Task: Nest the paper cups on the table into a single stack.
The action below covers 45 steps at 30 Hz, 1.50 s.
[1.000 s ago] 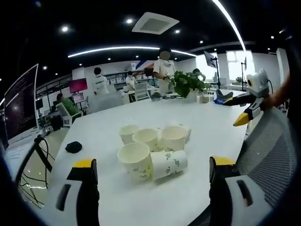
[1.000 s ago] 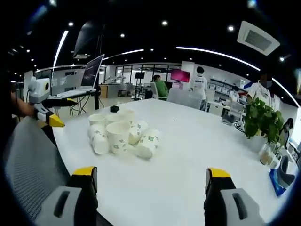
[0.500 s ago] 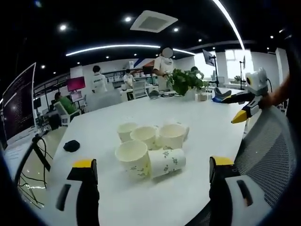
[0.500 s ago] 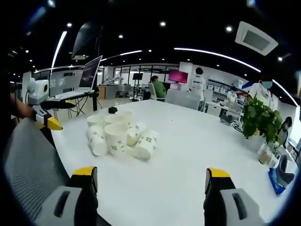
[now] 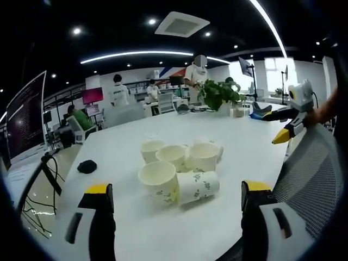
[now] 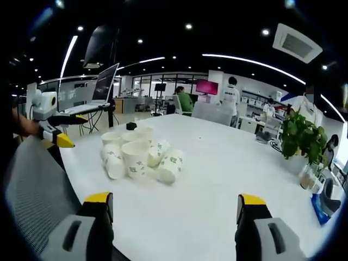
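White table (image 5: 130,136) carries everything; all positions below are given relative to the cup cluster (image 5: 179,168) at its middle.

Cluster: about five paper cups touching one another. The nearest upright cup (image 5: 159,182) sits at the cluster's near edge in the left gripper view, with a cup lying on its side (image 5: 198,186) pressed against it; the others stand just behind. In the right gripper view the same cluster (image 6: 140,156) lies toward the table's left part, with a tipped cup (image 6: 170,166) on its near right. No cup is nested in another yet.

Mesh chair back (image 5: 310,174): near side of the cluster, between the two grippers.

Potted plant (image 5: 217,95): well beyond the cluster. Small black object (image 5: 87,166): well apart from the cluster.

Left gripper (image 5: 174,217): jaws spread wide, empty, short of the cluster. Right gripper (image 6: 174,223): jaws spread wide, empty, well short of it.

Change over the last second: only slight camera drift in both views; cups have not moved and neither gripper has closed in. Judgement: stacking has not begun; first pick pending, likely the nearest upright cup.
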### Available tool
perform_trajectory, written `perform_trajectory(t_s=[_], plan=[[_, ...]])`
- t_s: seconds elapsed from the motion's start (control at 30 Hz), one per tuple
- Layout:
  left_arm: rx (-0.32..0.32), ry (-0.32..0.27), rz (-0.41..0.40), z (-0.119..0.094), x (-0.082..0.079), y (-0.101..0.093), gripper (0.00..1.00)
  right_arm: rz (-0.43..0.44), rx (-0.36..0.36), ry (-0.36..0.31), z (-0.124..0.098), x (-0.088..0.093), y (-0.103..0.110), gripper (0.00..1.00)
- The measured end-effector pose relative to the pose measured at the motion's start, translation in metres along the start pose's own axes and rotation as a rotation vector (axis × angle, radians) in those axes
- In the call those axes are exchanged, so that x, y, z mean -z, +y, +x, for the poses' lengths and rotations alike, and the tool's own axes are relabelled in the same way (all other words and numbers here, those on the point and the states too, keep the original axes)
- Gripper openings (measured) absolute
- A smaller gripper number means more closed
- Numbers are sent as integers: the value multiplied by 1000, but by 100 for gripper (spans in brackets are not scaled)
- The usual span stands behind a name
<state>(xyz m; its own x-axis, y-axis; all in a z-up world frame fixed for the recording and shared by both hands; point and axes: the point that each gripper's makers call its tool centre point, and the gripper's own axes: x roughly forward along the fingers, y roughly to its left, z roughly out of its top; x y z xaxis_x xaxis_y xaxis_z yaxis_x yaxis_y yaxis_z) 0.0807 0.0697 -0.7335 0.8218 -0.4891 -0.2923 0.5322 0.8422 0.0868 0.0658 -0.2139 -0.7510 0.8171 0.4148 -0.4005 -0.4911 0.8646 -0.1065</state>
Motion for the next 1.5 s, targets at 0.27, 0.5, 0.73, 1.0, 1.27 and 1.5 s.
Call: perform_trajectory(t_s=[0.27,0.5,0.73,1.0,1.27,1.5], plan=[[-2,2,-2,0,0,1,97,-4,1,-3,0,-1,0,96],[-12,14,-17,-1,1,4,96,0,6,-7,0,-1,-1,96],[-2,38,-10,-1,6,4,94,0,9,-13,-1,-2,-2,96],[-4,50,-27,0,7,8,92,2,7,-11,-1,-2,-2,95],[-14,49,-33,5,3,19,88,2,6,-8,0,-1,-2,95],[1,51,-30,12,-1,23,85,0,6,-7,0,-1,-2,95]])
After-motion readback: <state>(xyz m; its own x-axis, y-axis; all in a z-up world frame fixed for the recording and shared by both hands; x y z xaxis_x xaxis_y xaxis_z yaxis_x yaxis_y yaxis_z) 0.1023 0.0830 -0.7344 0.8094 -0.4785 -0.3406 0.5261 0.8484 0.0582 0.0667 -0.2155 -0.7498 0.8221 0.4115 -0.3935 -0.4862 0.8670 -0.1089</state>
